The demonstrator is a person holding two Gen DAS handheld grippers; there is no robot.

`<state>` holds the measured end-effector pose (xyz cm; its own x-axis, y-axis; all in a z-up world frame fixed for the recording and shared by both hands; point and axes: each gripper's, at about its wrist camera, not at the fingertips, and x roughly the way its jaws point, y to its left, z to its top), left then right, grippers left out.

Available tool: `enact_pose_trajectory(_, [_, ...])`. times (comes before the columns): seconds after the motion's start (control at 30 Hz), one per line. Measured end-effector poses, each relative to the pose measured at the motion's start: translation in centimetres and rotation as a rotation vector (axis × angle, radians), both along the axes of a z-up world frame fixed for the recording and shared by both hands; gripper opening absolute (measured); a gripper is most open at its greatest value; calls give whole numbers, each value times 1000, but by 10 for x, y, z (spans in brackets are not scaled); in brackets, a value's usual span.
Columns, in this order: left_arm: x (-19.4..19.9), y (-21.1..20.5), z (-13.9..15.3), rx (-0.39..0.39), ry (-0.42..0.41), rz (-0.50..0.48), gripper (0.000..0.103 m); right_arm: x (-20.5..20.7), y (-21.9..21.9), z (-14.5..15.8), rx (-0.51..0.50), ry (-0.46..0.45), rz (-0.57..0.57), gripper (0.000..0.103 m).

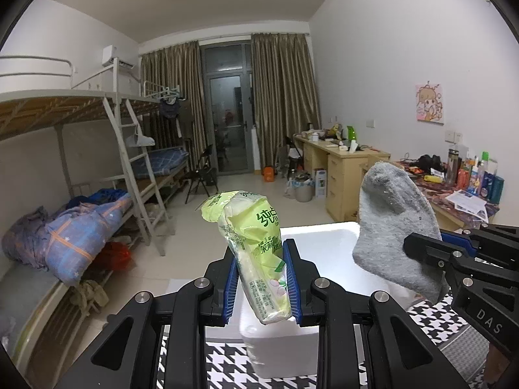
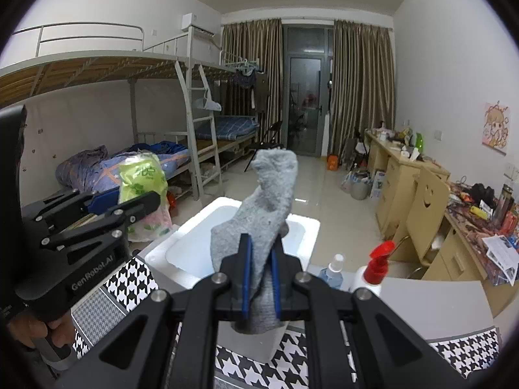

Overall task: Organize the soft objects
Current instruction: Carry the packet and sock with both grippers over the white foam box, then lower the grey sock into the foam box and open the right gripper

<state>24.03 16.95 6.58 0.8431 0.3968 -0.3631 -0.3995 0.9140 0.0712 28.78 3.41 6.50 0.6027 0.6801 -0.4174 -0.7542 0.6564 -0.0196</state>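
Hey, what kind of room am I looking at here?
Most likely a shared dormitory room: metal bunk beds with a ladder line one wall, a row of cluttered wooden desks runs along the other, and curtains frame a glass balcony door at the far end.

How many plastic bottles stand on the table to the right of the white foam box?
2: a clear bottle with blue liquid beside the white foam box, and a white spray bottle with red trigger just right of it. Others may be hidden.
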Motion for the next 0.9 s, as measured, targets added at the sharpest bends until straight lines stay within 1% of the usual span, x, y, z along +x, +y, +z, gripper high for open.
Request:
enact_pose_trajectory(0.23, [-2, 8, -3, -15, 0, 29, 28, 13, 15, -5, -21, 29, 8, 14])
enact_pose_trajectory(0.43, [-4, 14, -4, -8, 10, 53, 28, 25, 20, -11, -34, 66, 18, 14])
enact_pose_trajectory(0.9, [-10, 26, -6, -10, 23, 96, 28, 45, 42, -25, -74, 123, 30, 14])
